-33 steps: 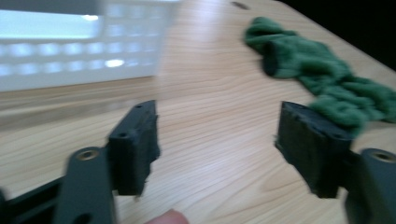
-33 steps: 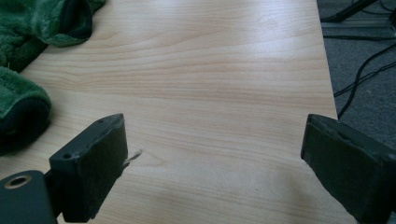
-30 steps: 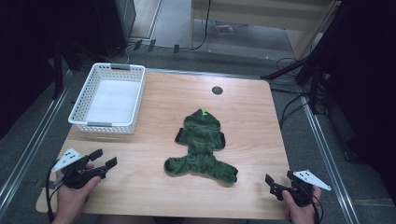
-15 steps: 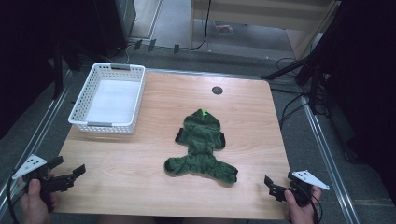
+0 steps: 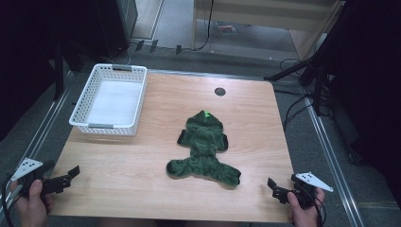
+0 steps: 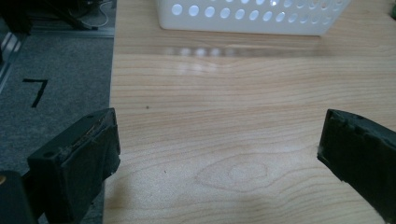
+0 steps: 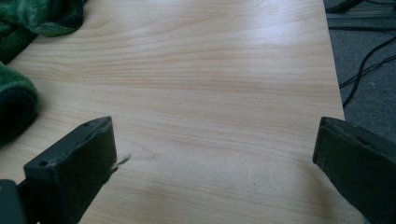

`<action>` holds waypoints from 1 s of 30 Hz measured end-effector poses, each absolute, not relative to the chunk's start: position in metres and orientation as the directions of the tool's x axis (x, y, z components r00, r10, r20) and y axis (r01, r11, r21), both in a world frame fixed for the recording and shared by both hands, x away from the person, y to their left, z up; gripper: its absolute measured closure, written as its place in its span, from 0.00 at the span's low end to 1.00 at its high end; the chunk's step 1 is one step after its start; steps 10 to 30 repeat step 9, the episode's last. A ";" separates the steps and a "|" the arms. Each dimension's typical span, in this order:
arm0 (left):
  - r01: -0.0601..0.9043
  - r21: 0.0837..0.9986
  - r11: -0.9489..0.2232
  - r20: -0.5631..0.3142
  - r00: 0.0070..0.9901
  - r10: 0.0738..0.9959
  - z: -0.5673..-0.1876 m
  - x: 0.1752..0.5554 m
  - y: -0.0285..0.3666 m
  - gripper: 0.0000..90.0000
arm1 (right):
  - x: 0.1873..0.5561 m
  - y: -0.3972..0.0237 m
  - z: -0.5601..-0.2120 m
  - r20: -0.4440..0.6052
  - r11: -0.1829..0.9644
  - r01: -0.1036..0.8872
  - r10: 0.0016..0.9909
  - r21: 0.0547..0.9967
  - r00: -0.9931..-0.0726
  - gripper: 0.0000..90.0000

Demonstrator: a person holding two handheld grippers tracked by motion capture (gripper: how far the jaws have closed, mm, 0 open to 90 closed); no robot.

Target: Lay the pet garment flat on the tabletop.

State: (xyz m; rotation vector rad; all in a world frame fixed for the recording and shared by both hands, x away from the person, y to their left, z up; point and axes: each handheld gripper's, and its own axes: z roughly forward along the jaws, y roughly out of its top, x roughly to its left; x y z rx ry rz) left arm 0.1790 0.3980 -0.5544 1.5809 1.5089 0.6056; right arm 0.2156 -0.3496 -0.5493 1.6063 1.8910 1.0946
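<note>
— Where's the left gripper point(image 5: 64, 178)?

— Lower left of the high view, held in the left hand point(image 5: 32, 201) at the bottom edge. Its jaws point toward the right of the frame, with its grey plate at upper left.

— Open?

— Wide apart in the left gripper view point(image 6: 217, 154), one jaw at each lower corner, nothing between them.

— And the right gripper point(image 5: 279, 190)?

— Lower right of the high view, in the right hand point(image 5: 305, 213), jaws pointing left. In the right gripper view point(image 7: 215, 154) they're spread wide too, empty.
</note>
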 end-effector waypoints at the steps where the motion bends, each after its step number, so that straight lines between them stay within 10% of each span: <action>1: 0.554 0.827 0.095 -0.214 0.154 0.965 -0.555 0.179 0.399 0.00 | 0.216 -0.350 -0.549 0.166 0.019 0.621 0.957 0.784 -0.239 0.00; 30: 0.563 0.820 0.100 -0.223 0.154 0.963 -0.555 0.181 0.399 0.00 | 0.217 -0.350 -0.550 0.169 0.020 0.626 0.956 0.780 -0.241 0.00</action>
